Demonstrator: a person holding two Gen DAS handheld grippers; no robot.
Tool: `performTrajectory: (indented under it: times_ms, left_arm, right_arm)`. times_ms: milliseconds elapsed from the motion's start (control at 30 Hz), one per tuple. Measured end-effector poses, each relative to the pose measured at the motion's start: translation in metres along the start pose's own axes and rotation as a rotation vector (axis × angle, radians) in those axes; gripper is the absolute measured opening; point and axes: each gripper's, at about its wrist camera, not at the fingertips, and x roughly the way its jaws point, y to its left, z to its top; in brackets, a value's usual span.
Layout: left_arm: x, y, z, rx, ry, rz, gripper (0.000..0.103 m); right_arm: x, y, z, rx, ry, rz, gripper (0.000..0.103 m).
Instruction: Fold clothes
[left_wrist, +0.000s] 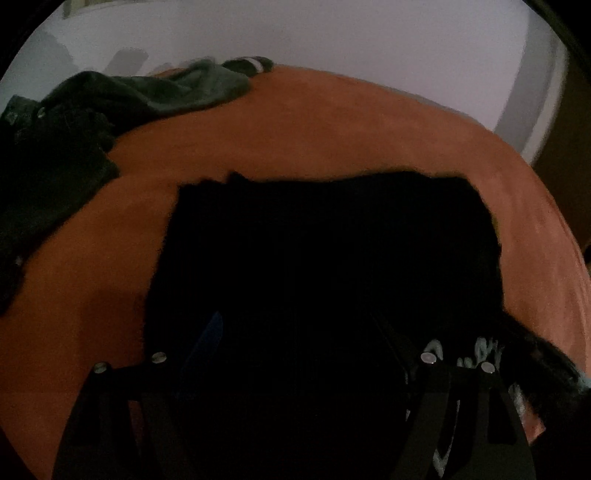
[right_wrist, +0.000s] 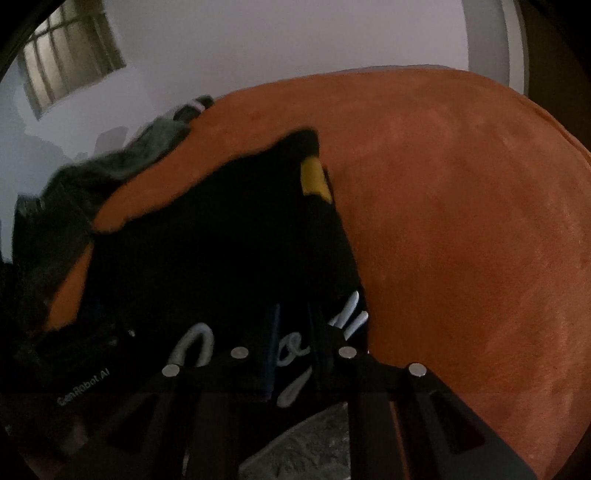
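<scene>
A black garment (left_wrist: 317, 251) with white lettering and a yellow tag lies on the orange bed cover (left_wrist: 332, 129). It also shows in the right wrist view (right_wrist: 221, 240), with the yellow tag (right_wrist: 314, 179) near its far corner. My left gripper (left_wrist: 295, 332) is low over the garment, its fingers wide apart; the dark cloth hides the tips. My right gripper (right_wrist: 293, 332) is over the lettered near edge of the garment, fingers close together with cloth between them.
A pile of dark and grey-green clothes (left_wrist: 74, 122) lies at the far left of the bed; it also shows in the right wrist view (right_wrist: 110, 166). A white wall stands behind. The orange cover (right_wrist: 461, 221) stretches to the right.
</scene>
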Motion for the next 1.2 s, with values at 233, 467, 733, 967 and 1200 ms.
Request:
performTrajectory:
  times_ms: [233,467,733,967,1200]
  left_arm:
    - [0.026,0.005,0.036,0.030,0.082,0.007,0.080]
    - [0.043,-0.015,0.022,0.158,0.147,0.076,0.084]
    - [-0.024,0.015,0.018,0.121,0.273,-0.100,0.084]
    - [-0.104,0.045,-0.073,0.206,0.295,-0.144,0.084]
    - [-0.082,0.072,-0.107,0.202,0.437,-0.174,0.084]
  right_arm:
    - [0.017,0.024,0.063,-0.105,-0.045,0.006,0.013]
    - [0.093,0.003,0.059,-0.003,0.150,0.051,0.012]
    - [0.006,0.000,0.056,-0.034,0.104,0.086,0.027]
    - [-0.089,-0.001,-0.043,-0.128,0.124,0.120,0.034]
    - [-0.077,0.008,-0.097,-0.324,0.200,0.020,0.034]
